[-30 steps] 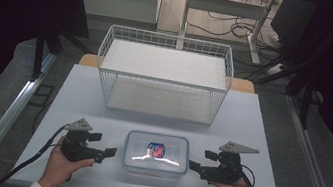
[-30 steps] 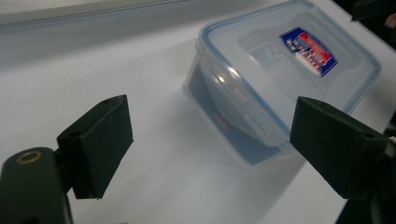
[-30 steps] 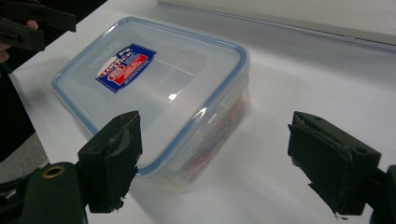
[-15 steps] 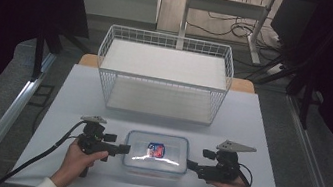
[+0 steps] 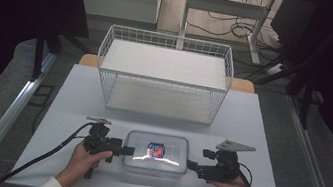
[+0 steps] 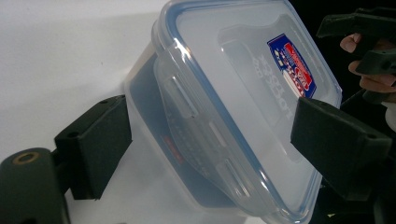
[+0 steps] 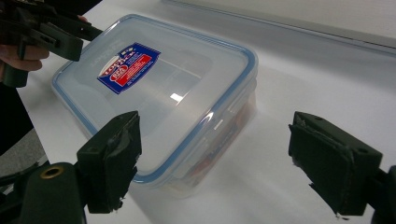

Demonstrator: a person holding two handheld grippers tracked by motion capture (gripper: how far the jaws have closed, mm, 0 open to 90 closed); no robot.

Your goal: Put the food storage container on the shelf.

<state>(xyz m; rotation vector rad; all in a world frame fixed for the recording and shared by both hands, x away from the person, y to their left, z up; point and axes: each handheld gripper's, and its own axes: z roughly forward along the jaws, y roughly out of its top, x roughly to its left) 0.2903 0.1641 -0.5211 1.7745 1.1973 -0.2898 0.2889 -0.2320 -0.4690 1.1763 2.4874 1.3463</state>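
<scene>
Two hand-held grippers flank a clear box (image 5: pixel 156 153) at the near edge of the white bench (image 5: pixel 260 128): left hand-held gripper (image 5: pixel 126 150), jaws apart, sits at the box's left end with that end's latch between the jaws; right hand-held gripper (image 5: pixel 192 167), jaws wide apart, sits just beside the right end. Box lid (image 7: pixel 154 84) is blue-rimmed, closed, with a red-and-blue label (image 7: pixel 128 67). Farther back, a white wire basket (image 5: pixel 165 75) stands well apart from the box.
</scene>
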